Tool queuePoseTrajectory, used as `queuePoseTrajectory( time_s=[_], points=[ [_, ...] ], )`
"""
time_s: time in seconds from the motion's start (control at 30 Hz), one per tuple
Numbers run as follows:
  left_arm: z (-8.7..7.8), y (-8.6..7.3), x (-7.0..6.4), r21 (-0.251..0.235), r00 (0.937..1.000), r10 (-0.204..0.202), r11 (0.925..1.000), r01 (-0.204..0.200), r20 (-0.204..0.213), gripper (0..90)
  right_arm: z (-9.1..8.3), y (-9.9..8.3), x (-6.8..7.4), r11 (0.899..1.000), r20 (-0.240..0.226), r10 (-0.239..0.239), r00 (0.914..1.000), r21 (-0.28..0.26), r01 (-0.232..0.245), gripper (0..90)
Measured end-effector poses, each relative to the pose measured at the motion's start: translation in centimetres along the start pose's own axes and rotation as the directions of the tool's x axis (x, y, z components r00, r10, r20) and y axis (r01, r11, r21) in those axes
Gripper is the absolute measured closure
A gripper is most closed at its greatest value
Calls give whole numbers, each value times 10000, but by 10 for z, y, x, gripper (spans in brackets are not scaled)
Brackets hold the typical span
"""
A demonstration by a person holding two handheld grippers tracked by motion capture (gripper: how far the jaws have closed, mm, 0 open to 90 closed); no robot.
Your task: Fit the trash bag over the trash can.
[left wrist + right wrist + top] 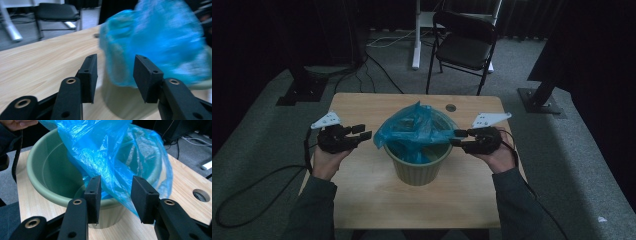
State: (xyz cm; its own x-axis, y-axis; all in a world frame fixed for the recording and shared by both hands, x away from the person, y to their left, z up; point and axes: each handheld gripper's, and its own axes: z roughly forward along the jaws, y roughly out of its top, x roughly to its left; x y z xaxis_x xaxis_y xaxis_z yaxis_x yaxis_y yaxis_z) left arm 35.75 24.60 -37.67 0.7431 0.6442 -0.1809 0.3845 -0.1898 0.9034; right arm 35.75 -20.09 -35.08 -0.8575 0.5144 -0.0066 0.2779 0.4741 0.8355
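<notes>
A pale green bin [417,172] stands in the middle of the wooden table [362,200]. A crumpled blue plastic bag [412,127] sits in its mouth and hangs over the left rim. My left gripper [363,132] is open, just left of the bag and apart from it. In the left gripper view the blurred bag [160,42] lies ahead of the open gripper [116,65]. My right gripper [457,138] is at the bin's right rim. In the right gripper view that gripper [116,186] is open, with a fold of the bag [105,152] hanging between its jaws above the bin [40,192].
A round cable hole [451,107] is in the table behind the bin. A black folding chair [464,42] stands on the carpet beyond the table. Dark stand bases [302,92] [539,100] flank the far corners. A cable [252,190] loops on the floor at left.
</notes>
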Motion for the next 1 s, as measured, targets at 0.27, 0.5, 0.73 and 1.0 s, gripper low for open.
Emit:
queuePoseTrajectory(
  time_s=[0.27, 0.5, 0.73, 1.0],
  points=[
    [6, 13, -11, -221, 9915, 437, 9989, -413, 1228, 476, 16, 6, 2, 9995, -9, -133, 9999, 278, 133, 593],
    [21, 11, -29, 379, 9873, 1043, 9933, -1095, 1200, 683, 22, 7, 6, 9975, -75, -399, 9992, 585, 403, 827],
    [16, 8, -42, 446, 9811, 1553, 9859, -1613, 1150, 837, 8, -1, 9, 9982, -210, -445, 9988, 384, 452, 874],
    [10, -4, -48, 536, 9783, 1663, 9833, -1739, 1235, 854, -2, -16, 11, 9988, -510, -305, 9982, 358, 323, 886]
  ],
)
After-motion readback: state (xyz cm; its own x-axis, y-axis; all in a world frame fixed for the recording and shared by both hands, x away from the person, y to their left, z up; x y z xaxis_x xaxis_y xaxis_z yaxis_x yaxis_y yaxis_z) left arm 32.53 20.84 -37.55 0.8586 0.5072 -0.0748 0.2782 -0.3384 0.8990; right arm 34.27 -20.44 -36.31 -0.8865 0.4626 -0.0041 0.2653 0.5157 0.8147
